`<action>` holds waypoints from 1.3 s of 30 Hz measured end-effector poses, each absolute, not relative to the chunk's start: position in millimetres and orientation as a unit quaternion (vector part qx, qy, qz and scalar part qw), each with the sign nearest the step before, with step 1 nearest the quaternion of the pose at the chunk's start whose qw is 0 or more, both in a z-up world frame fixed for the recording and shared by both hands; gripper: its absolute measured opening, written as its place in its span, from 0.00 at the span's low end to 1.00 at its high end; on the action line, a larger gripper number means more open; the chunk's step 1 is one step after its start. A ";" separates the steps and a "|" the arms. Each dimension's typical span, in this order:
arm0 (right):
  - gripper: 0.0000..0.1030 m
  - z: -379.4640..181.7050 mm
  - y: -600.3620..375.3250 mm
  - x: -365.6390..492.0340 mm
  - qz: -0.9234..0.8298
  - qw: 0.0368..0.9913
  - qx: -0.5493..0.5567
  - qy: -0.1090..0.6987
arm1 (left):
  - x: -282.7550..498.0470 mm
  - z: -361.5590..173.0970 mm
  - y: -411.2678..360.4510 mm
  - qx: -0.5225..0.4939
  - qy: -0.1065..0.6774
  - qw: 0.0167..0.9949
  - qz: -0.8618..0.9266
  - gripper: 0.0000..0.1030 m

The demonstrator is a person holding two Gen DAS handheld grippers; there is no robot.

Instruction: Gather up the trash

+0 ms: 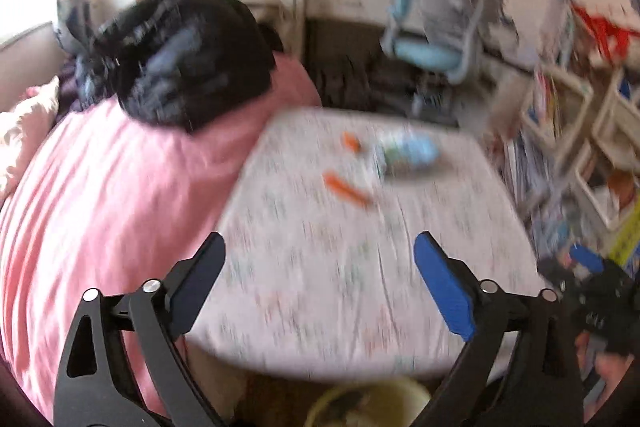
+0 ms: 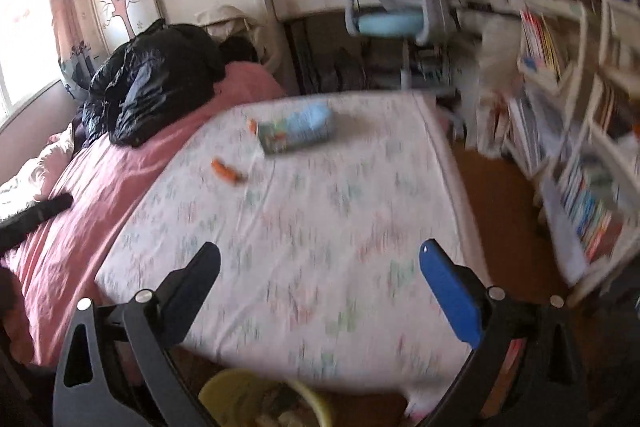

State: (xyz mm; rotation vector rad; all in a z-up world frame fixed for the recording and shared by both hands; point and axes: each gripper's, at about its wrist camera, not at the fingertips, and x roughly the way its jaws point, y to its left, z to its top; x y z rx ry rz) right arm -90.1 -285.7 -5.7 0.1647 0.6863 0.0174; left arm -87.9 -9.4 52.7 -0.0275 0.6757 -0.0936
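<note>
Left gripper (image 1: pixel 318 255) and right gripper (image 2: pixel 320 263): jaws spread wide, holding nothing, above the patterned sheet (image 2: pixel 320 227). Trash lies upper centre: blue-green packet (image 2: pixel 296 131), two orange wrappers (image 2: pixel 228 171) just beside it. Yellow bin (image 2: pixel 256 399) sits at bottom edge.

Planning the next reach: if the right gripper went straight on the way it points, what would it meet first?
Probably the patterned sheet itself: the open right gripper aims down over bare bed. Farther along that line lies the blue snack bag, with an orange wrapper left of it. Motion blur makes depth uncertain.
</note>
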 end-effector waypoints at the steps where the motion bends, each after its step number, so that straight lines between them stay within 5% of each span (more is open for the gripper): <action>1: 0.93 1.3 -285.7 -80.1 0.008 0.942 0.075 0.328 | -75.1 63.2 -7.0 -0.012 0.317 0.948 -0.038 0.93; 7: 0.93 -3.6 -290.9 -40.0 -0.026 0.953 0.050 0.297 | -24.4 54.3 3.2 -0.016 0.302 0.953 -0.008 0.93; 11: 0.93 -18.6 -304.1 -29.2 -0.026 0.933 0.133 0.335 | -4.1 18.0 8.1 -0.032 0.381 0.924 0.006 0.93; 39: 0.93 -24.2 -291.9 -4.7 -0.027 0.926 0.110 0.360 | -3.9 30.0 -13.5 0.018 0.351 0.936 -0.020 0.93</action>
